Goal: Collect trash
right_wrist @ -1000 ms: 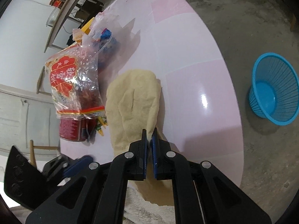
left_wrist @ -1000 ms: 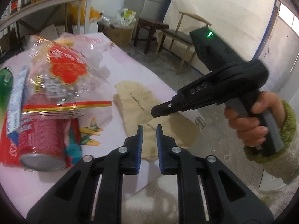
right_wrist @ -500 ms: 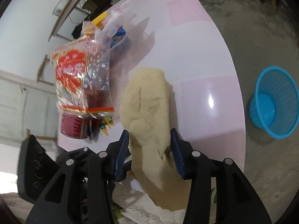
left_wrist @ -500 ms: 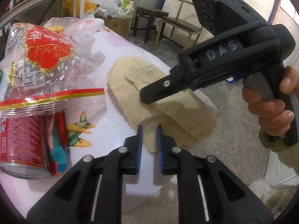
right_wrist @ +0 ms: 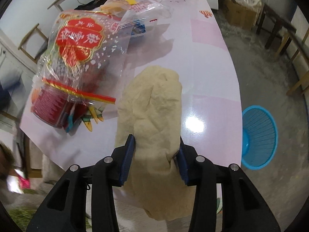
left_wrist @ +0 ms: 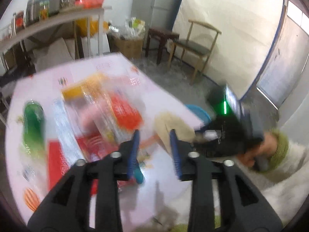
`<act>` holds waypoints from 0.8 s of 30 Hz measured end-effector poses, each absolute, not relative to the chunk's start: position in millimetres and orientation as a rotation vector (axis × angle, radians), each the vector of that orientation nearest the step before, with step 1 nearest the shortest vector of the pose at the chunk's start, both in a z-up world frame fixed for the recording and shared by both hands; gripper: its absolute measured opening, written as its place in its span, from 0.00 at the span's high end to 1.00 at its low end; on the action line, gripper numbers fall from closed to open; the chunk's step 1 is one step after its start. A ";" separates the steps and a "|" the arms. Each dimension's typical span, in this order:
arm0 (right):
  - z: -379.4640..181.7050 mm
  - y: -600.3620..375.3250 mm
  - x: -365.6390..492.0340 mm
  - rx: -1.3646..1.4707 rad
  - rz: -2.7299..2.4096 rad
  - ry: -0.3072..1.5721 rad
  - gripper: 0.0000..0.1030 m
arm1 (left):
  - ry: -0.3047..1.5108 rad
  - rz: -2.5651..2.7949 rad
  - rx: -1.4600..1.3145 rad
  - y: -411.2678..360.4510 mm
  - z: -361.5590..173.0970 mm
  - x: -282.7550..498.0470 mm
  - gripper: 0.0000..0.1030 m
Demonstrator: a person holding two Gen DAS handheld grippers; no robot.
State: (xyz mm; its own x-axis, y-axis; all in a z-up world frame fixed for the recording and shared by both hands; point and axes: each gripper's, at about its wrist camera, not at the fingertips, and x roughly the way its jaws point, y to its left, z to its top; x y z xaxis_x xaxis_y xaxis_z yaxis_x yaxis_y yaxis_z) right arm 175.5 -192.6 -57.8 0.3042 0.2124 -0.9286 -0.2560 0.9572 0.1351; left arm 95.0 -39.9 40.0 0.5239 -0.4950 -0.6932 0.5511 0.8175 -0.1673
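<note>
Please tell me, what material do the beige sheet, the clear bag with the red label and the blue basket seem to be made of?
Beige sheet: probably coarse paper, possibly thin cloth; matte, with creases and a soft rumpled surface.
Clear bag: thin plastic film, glossy; see-through, crinkled, with printed red and gold.
Blue basket: moulded plastic, slightly shiny; thin ribs run down its wall.

On the table (right_wrist: 208, 61) the crumpled paper (right_wrist: 154, 116) lies near the right edge, its near end overhanging the table's front; left of the paper lies the plastic bag (right_wrist: 81, 61), over the can (right_wrist: 48, 108) on its side; behind the bag sit more wrappers (right_wrist: 135, 9); right of the paper, on the floor beyond the table's edge, stands the basket (right_wrist: 258, 139).
</note>
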 end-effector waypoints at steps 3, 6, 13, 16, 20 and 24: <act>-56.5 -192.9 170.7 -0.054 0.286 1.206 0.75 | 0.794 -0.641 0.114 -47.3 65.1 123.0 0.42; -55.3 -205.1 169.8 -0.011 0.276 1.202 0.79 | 0.829 -0.648 0.197 -71.7 75.4 162.1 0.34; -59.8 -227.1 167.6 0.114 0.300 1.187 0.80 | 1.011 -0.596 0.564 -159.2 34.4 233.4 0.29; -64.1 -233.0 174.3 0.149 0.314 1.181 0.80 | 1.058 -0.541 0.719 -184.8 2.9 243.7 0.29; -68.6 -241.6 180.1 0.201 0.338 1.174 0.80 | 1.071 -0.479 0.873 -198.0 -28.8 251.7 0.30; -71.0 -245.6 181.7 0.232 0.351 1.163 0.80 | 1.110 -0.448 0.917 -194.7 -45.2 259.4 0.48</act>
State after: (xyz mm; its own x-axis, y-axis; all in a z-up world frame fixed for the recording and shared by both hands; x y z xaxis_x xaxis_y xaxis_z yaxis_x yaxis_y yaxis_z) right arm 181.7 -245.6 -71.0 0.3511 0.3870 -0.8526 -0.1494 0.9221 0.3571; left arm 259.4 -194.7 -45.2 0.4097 0.1228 -0.9039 0.7159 0.5709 0.4020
